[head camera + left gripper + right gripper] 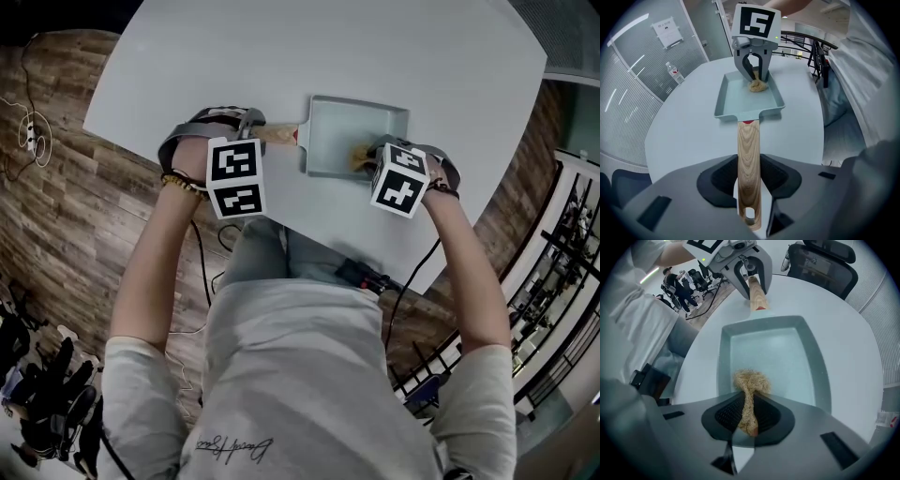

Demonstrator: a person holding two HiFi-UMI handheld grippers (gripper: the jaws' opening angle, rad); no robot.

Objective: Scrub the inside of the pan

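A pale blue-grey rectangular pan (342, 131) (740, 98) (771, 352) lies on the white table (375, 56). Its wooden handle (277, 134) (749, 164) (758, 295) points left. My left gripper (251, 127) (749, 187) is shut on that handle, which runs straight between its jaws. My right gripper (375, 159) (749, 413) is shut on a tan fibre scrubber (751, 385) (757, 84) (361, 157). The scrubber's frayed end rests on the pan's floor at the right end, just inside the rim.
The table's curved front edge (309, 246) runs close below both grippers, with the person's lap behind it. A cable and black box (366, 277) hang by the edge. A water bottle (675, 72) stands far off. Office chairs (825, 258) are beyond the table.
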